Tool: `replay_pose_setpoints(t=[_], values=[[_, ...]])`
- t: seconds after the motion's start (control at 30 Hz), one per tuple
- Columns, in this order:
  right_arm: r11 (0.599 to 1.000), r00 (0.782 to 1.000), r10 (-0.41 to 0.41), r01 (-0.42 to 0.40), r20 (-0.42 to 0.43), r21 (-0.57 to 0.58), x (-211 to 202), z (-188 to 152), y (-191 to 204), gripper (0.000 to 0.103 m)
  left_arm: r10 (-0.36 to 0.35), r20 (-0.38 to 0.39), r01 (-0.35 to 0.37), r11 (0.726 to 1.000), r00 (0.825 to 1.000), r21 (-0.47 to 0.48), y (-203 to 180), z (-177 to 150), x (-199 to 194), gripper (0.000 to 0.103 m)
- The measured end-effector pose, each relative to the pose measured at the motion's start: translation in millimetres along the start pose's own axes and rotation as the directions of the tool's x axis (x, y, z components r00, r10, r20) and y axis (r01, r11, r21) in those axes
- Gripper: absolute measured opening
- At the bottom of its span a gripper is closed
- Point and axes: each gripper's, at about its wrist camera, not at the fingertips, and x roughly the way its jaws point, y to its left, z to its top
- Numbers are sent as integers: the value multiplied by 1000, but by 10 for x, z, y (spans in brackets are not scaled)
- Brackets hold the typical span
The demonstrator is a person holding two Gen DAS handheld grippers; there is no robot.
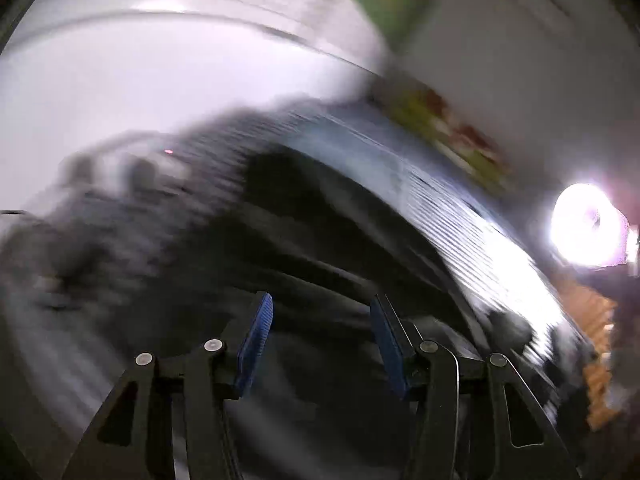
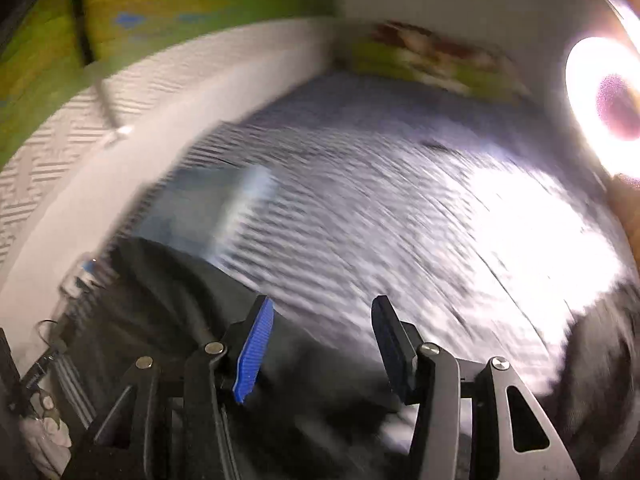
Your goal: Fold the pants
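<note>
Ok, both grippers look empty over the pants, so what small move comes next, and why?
Probably slow both hands until the view sharpens, then bring the left gripper down onto the dark pants to pinch an edge. Both pictures are smeared, both grippers are open with nothing between the pads, and the right gripper sits over the striped bedcover beside the cloth.
</note>
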Motion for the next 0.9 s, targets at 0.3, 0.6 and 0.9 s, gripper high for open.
replay_pose_setpoints(t=[0.3, 0.6, 0.9], values=[[968, 981, -129, 157, -148, 197, -65, -1385, -1210, 48, -166, -303, 222, 962, 938, 160, -1180, -558, 936, 55], [902, 978, -49, 130, -202, 411, 297, -1703, -1835, 49, -145, -314, 198, 970, 938, 144, -1149, -603, 1042, 55], [893, 967, -93, 186, -237, 411, 545, -1721, -1768, 52, -134, -156, 126, 990, 979, -58, -308, -74, 712, 55]])
